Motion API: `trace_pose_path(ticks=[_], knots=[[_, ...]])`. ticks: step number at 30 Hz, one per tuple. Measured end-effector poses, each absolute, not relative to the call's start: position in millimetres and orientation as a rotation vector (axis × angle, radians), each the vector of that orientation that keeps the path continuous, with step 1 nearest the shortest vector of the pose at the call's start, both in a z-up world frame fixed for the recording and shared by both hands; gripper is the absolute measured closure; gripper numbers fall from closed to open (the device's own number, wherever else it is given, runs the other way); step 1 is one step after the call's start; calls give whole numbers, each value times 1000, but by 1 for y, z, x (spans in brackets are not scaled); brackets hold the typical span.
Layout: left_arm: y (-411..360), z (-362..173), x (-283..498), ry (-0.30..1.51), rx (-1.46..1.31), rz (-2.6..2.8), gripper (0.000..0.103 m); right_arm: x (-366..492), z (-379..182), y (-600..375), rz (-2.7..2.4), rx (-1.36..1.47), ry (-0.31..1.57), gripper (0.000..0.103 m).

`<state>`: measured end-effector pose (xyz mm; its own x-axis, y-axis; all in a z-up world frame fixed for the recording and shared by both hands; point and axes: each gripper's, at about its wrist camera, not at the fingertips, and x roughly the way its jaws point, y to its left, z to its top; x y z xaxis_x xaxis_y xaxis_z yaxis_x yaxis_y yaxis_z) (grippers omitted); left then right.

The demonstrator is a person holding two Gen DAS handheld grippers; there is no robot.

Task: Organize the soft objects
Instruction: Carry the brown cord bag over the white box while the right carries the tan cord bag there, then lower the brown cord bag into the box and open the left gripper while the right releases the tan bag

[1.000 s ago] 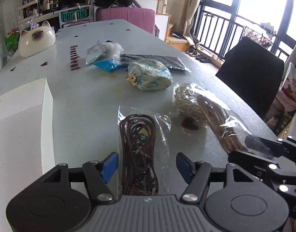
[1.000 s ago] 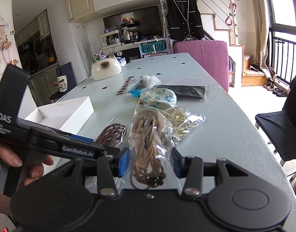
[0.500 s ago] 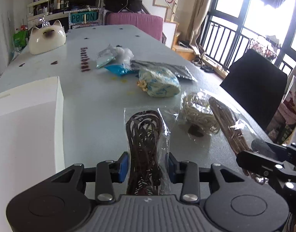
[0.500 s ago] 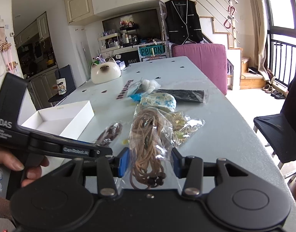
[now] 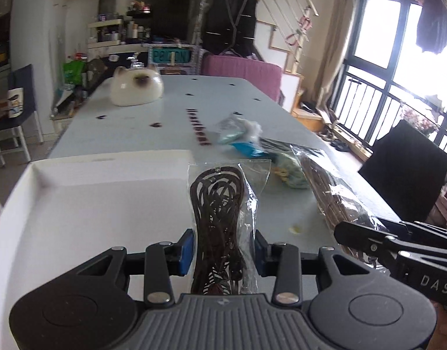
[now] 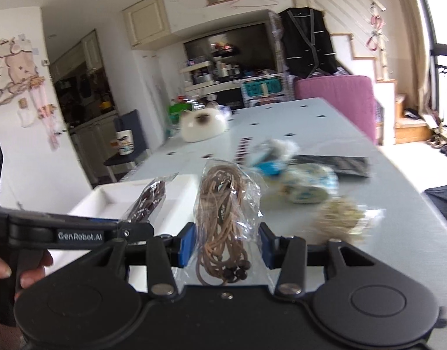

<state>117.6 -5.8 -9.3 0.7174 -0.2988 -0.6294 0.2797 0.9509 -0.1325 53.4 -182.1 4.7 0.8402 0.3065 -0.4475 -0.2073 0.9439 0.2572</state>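
1. The left hand-held gripper [image 5: 222, 251] pinches a clear bag of dark brown cord [image 5: 220, 218] between its blue pads, holding it clear of the surface, apparently so it can be carried to the box.
2. The right hand-held gripper [image 6: 224, 247] clamps a clear bag of tan cord [image 6: 223, 218] the same way, just right of the first, likely for a paired drop.
3. An open white box [image 5: 86, 204] lies near left on the pale surface [image 5: 211, 110], directly under and beyond the dark bag, the probable destination.
4. Farther right, a blue-patterned bundle [image 6: 309, 186], a straw-coloured bag [image 6: 340, 218] and a flat dark packet [image 6: 337, 163] wait unsorted.
5. A cat-shaped ornament [image 5: 137, 89] sits at the far end.
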Motion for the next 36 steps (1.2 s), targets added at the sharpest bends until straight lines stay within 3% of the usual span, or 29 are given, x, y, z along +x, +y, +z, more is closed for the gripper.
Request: trace_pose_path(ticks=[20, 23, 25, 26, 30, 31, 33, 36], knots=[[150, -29, 101, 815, -5, -75, 61, 83, -22, -30, 483, 328, 753, 56], [161, -37, 101, 828, 13, -38, 60, 86, -27, -21, 498, 345, 774, 52], [168, -40, 100, 832, 7, -29, 55, 86, -30, -19, 535, 347, 778, 42], [170, -41, 100, 831, 1, -26, 53, 85, -30, -17, 561, 343, 779, 29], [179, -41, 97, 819, -19, -8, 53, 81, -25, -22, 582, 348, 753, 25], [181, -40, 96, 814, -25, -12, 53, 83, -24, -26, 575, 362, 754, 26], [183, -36, 93, 793, -43, -25, 55, 87, -25, -30, 545, 363, 770, 53], [183, -29, 90, 754, -62, -40, 70, 94, -31, -32, 521, 362, 816, 76]])
